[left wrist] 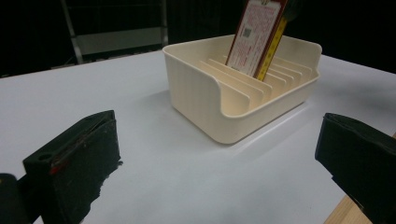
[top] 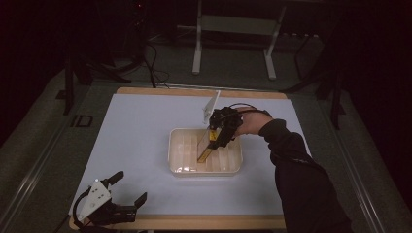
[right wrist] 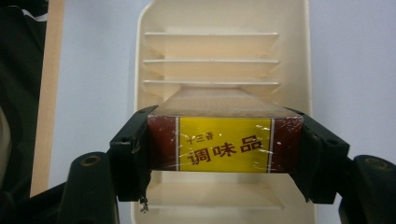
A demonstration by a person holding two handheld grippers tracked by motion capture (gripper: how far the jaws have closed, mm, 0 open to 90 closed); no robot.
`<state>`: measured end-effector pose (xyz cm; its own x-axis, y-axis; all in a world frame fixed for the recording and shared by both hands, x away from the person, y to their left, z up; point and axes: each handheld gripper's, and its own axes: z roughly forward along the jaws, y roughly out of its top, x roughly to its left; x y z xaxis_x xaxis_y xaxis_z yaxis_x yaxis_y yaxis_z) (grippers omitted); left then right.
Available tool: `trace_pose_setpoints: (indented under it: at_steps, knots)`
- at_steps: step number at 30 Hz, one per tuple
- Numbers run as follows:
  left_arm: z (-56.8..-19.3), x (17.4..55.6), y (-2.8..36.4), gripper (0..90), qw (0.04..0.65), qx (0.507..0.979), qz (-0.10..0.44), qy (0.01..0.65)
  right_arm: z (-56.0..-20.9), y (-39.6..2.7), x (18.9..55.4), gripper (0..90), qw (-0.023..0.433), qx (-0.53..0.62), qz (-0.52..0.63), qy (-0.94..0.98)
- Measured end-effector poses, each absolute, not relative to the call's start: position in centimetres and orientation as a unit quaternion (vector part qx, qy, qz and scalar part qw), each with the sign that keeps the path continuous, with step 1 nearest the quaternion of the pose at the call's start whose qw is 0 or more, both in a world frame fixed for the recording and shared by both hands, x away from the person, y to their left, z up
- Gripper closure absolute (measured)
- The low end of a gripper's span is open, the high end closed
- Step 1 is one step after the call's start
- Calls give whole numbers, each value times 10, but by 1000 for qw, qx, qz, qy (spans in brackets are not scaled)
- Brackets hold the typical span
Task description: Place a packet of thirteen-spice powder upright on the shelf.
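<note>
The flat packet (right wrist: 224, 142) sits pinched by its two narrow edges between the jaws of the right gripper (top: 221, 130), standing tilted on end over the cream slotted tray (left wrist: 196, 88), its lower end already down among the dividers. In the right gripper view its top edge is yellow with dark red ends and printed characters, wrapped in shiny film; in the left gripper view the broad face is pale red with small print and a square code, edged in yellow.

As I judge it, the step in hand is seating the packet into one slot. The lean is the risk: if the lower edge lands on top of a divider rather than between two, pressing down could buckle the packet or shove the light tray across the white counter (top: 141, 136). Let go while it leans, it may flop across several dividers instead of standing. The slick film could also let it slide in the grip.

The tray rests near the middle of the counter. The left gripper (top: 127, 190) lies at the near left corner, well apart from the tray, its jaws spread wide with nothing between them
</note>
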<state>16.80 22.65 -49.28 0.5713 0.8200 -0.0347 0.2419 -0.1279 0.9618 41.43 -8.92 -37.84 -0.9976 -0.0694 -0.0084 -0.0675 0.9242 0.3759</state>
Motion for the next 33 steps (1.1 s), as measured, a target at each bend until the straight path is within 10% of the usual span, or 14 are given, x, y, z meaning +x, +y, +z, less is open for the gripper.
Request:
trace_pose_setpoints:
  at_steps: [33]
  knots:
    - [-493,168,225,1,543,705,264,372,-421,-80,416,318,7,33,-260,-965]
